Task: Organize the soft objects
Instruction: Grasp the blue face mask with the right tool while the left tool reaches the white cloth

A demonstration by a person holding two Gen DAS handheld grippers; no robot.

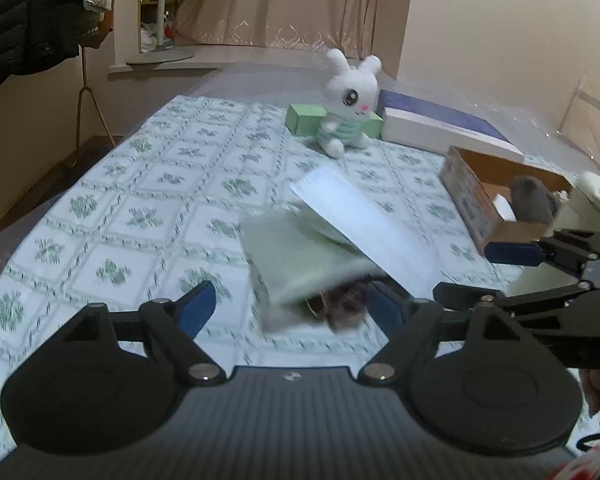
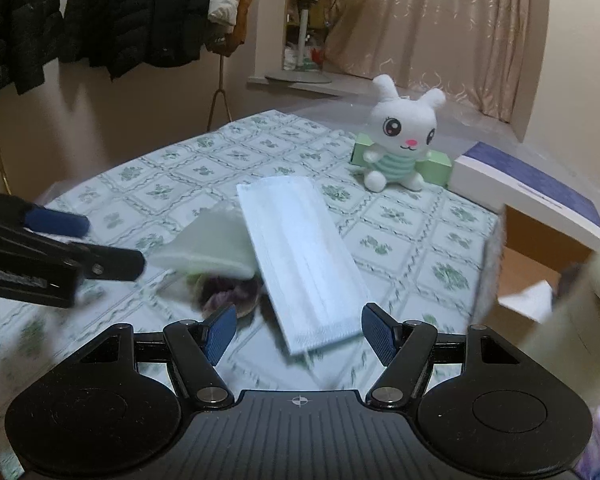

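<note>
A pale green folded cloth (image 1: 300,256) lies blurred on the patterned tablecloth, partly over a purple-brown soft item (image 1: 344,304). A white face-mask pack (image 1: 360,216) leans across them. My left gripper (image 1: 292,308) is open just short of the cloth, touching nothing. From the right wrist, the left gripper (image 2: 88,240) points at the green cloth (image 2: 208,248) with its tips just clear of it. My right gripper (image 2: 300,332) is open, and the near end of the mask pack (image 2: 300,256) lies between its fingertips, unpressed. A white bunny plush (image 2: 404,136) sits at the back.
An open cardboard box (image 1: 480,200) at the right holds a grey plush (image 1: 532,200). A cream plush (image 1: 588,208) stands by the box. A green carton (image 1: 304,118) and a white-and-blue box (image 1: 440,124) flank the bunny. Dark coats (image 2: 100,12) hang on the wall.
</note>
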